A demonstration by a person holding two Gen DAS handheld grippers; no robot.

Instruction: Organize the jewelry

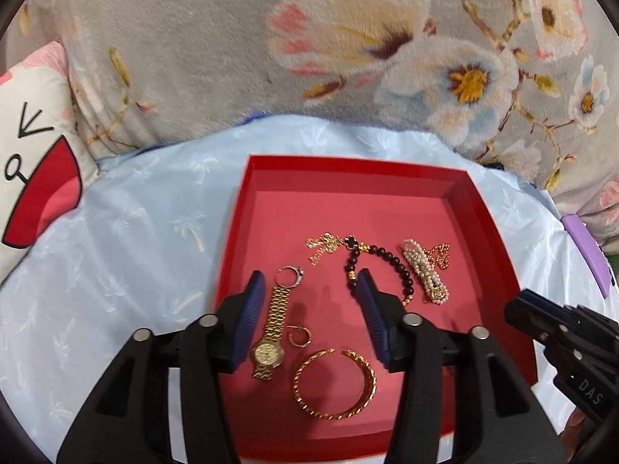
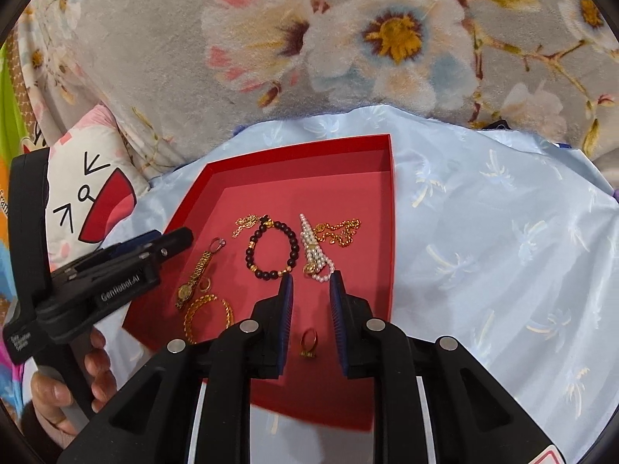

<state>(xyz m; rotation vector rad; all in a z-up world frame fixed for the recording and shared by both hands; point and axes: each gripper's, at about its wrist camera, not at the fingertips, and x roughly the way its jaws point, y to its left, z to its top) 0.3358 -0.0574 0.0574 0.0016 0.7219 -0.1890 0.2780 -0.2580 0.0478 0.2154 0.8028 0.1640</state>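
A red tray (image 1: 348, 164) (image 2: 294, 150) lies on a pale blue cloth and holds the jewelry. My left gripper (image 1: 309, 280) is open above its near left part. A gold watch (image 1: 271, 332), a small hoop earring (image 1: 298, 335) and a silver ring (image 1: 289, 276) lie loose between its fingers, with a gold bangle (image 1: 334, 384) nearer. My right gripper (image 2: 311, 276) is open, and a gold ring (image 2: 308, 342) lies untouched on the tray floor between its fingers. Farther in sit a dark bead bracelet (image 2: 271, 249), a pearl piece (image 2: 313, 251) and gold chains (image 2: 340, 232).
The pale blue cloth (image 2: 483, 232) spreads around the tray. A grey floral blanket (image 1: 232, 38) rises behind it. A cartoon pillow (image 1: 35, 162) lies at the left, a purple object (image 1: 584, 251) at the right edge. A person's hand (image 2: 96, 371) holds the left gripper's handle.
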